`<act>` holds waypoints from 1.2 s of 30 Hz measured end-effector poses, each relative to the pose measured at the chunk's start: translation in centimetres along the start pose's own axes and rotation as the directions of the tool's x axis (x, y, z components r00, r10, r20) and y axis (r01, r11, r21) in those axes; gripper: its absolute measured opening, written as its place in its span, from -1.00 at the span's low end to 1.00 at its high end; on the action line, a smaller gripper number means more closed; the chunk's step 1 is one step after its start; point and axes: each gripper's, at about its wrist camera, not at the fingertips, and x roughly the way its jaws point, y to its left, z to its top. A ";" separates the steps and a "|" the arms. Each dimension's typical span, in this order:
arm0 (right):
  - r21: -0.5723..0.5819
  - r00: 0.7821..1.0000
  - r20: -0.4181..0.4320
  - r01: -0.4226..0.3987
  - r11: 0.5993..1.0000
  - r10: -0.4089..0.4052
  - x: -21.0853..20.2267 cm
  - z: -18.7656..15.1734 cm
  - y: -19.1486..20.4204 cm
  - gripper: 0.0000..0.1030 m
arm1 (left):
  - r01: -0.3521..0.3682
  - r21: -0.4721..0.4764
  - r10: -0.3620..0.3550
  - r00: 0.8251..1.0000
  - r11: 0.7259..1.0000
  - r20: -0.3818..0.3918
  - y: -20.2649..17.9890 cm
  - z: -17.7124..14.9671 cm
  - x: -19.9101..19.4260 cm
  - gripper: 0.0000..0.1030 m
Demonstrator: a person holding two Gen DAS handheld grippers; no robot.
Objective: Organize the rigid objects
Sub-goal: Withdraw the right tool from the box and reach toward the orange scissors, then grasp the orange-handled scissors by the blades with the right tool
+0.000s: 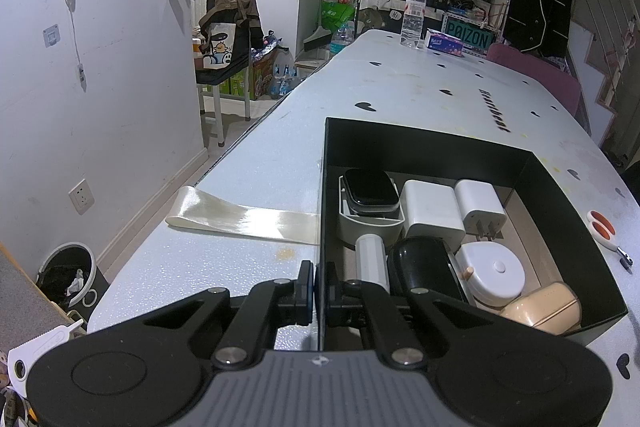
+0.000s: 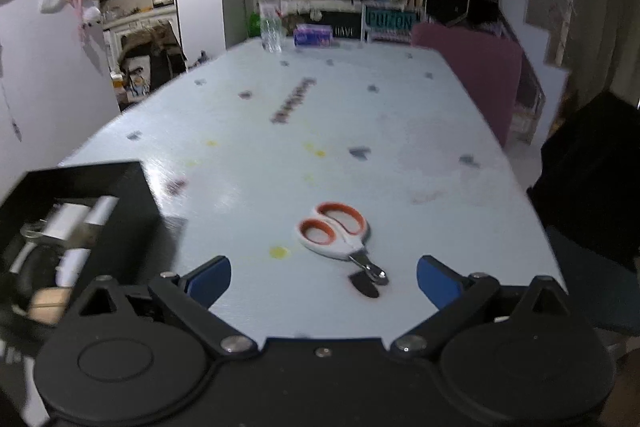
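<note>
Beside the black rectangular cardboard box (image 1: 560, 187), whose wall our left gripper (image 1: 318, 291) clamps, our right gripper (image 2: 324, 281), jaws apart, nears orange-handled white scissors (image 2: 334, 233); thin blades could slip out.

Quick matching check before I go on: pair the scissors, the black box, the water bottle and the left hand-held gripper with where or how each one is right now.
Things:
1. scissors
2. black box
3. water bottle
4. left hand-held gripper

States or places:
A. standing upright at the far end of the table
B. clamped on the box's near left wall
C. lying flat on the table, outside the box, in front of the open right hand-held gripper
D. holding chargers and other small items

Pairs: 1-C, 2-D, 3-A, 4-B
</note>
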 end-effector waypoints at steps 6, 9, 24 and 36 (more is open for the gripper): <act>0.086 0.999 -0.040 -0.017 0.996 0.021 4.9 -0.1 -2.2 0.84 | 0.001 -0.002 -0.001 1.000 1.000 -0.001 0.1 -0.1 0.0 -0.92; 0.114 0.999 -0.026 -0.019 0.993 0.022 6.1 -0.3 -2.7 0.84 | 0.001 -0.002 -0.001 1.000 1.000 -0.001 0.1 -0.1 0.0 -0.92; -0.018 0.998 -0.050 -0.044 0.999 0.043 5.9 -0.6 1.3 0.85 | 0.000 -0.001 0.000 1.000 1.000 -0.001 0.1 0.0 0.0 -0.92; -0.018 1.000 0.009 -0.022 1.000 0.022 7.9 0.3 0.5 0.20 | 0.000 -0.001 0.000 1.000 1.000 -0.001 0.1 0.0 0.0 -0.92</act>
